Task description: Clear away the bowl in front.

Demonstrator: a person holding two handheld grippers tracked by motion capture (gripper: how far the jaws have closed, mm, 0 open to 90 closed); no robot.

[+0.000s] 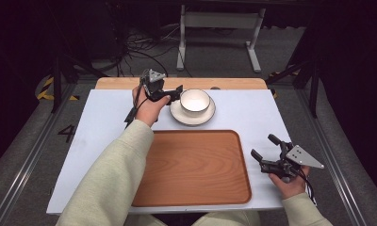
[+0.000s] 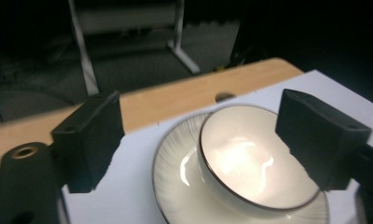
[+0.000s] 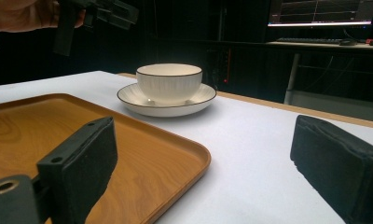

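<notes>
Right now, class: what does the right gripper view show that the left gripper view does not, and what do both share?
Right gripper view alone: the wooden tray, a monitor at the back, and the left gripper held above the table. Left gripper view alone: the bowl's empty inside, and a notch in the wooden table edge. Both share the bowl on its saucer and the white tabletop.

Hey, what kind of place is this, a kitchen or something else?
Probably a lab or recording studio, not a kitchen: dark surroundings, loose cables on the floor, a computer monitor behind, and a white table on a railed platform.
</notes>
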